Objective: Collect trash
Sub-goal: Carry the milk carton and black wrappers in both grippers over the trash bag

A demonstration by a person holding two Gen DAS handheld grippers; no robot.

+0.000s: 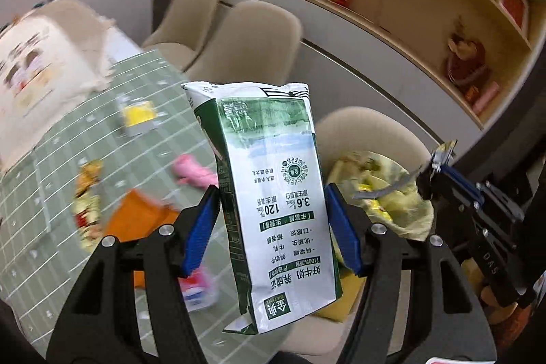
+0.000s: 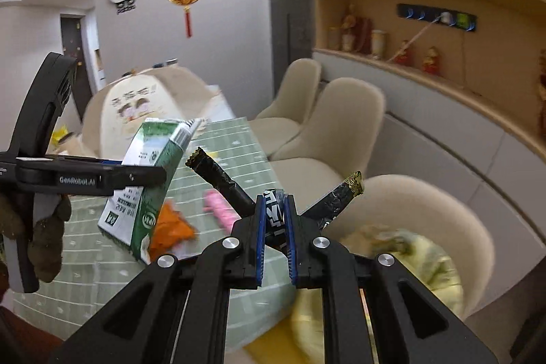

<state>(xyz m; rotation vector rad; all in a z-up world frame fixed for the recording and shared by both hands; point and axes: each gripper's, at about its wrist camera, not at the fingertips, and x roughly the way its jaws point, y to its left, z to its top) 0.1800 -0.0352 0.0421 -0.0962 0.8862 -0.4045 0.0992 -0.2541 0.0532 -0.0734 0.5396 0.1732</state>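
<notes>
My left gripper (image 1: 271, 210) is shut on a green and white milk carton (image 1: 273, 193), held upside down in the air above the table edge; the carton also shows in the right wrist view (image 2: 143, 183). My right gripper (image 2: 275, 217) is shut on a black wrapper with gold trim (image 2: 218, 176), folded so both ends stick up. The right gripper also shows in the left wrist view (image 1: 440, 176). A yellow-green trash bag (image 1: 392, 193) sits open on a chair below the grippers, also in the right wrist view (image 2: 409, 261).
A green checked tablecloth (image 1: 143, 84) covers the table, with an orange wrapper (image 1: 136, 217), a pink wrapper (image 1: 194, 171), a yellow packet (image 1: 138, 116) and a gold wrapper (image 1: 87, 197). Beige chairs (image 1: 245, 40) stand along the table. A wall shelf (image 1: 426, 5) holds figurines.
</notes>
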